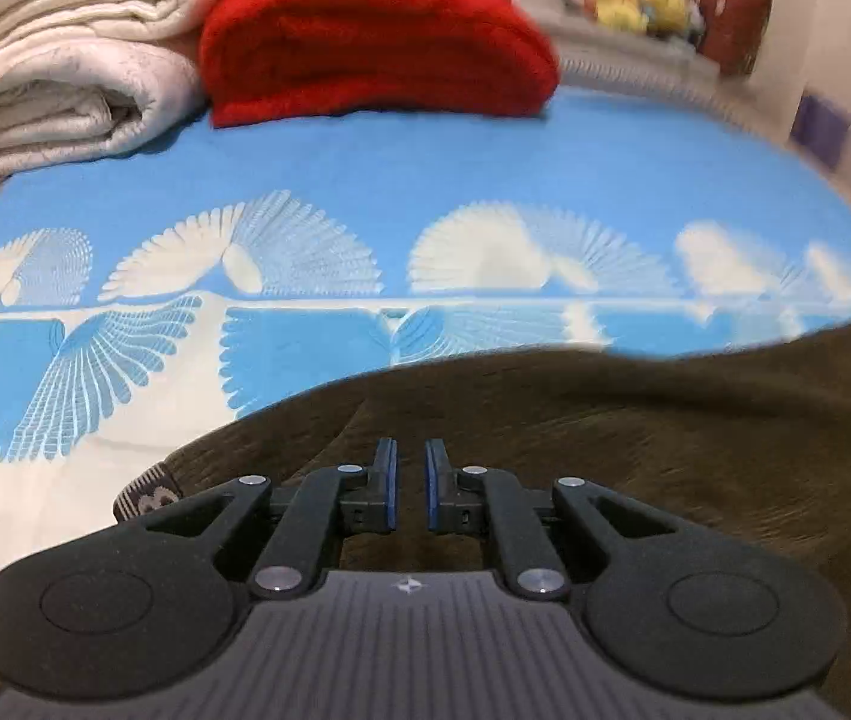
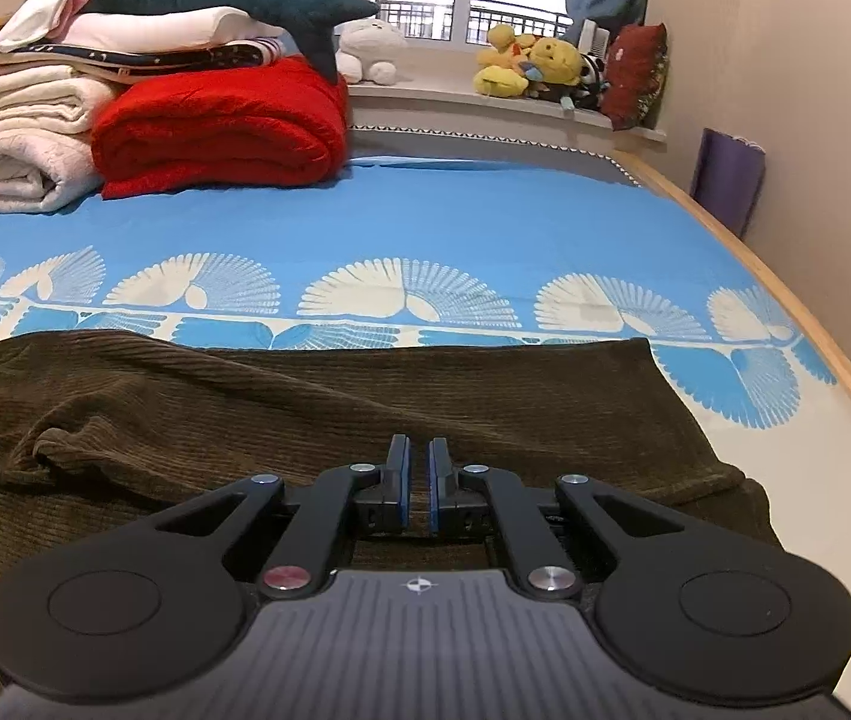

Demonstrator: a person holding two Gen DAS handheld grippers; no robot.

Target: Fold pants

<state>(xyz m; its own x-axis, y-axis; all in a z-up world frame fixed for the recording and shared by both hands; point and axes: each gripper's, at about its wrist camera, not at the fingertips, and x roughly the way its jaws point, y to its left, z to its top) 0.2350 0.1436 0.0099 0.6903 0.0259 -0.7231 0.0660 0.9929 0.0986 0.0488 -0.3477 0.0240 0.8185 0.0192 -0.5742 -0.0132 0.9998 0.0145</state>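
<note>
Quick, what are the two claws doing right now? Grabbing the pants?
Left gripper: nearly closed over the brown pants; a grip cannot be told.
Right gripper: the same, over the pants.

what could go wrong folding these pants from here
The pants are bunched into a ridge near the waistband, so a fold now may trap wrinkles. Both the left gripper and the right gripper show only a narrow gap over the cloth, with nothing visibly clamped; a lift might slip or catch just one layer. The leg end lies near the bed edge and could slide off.
</note>
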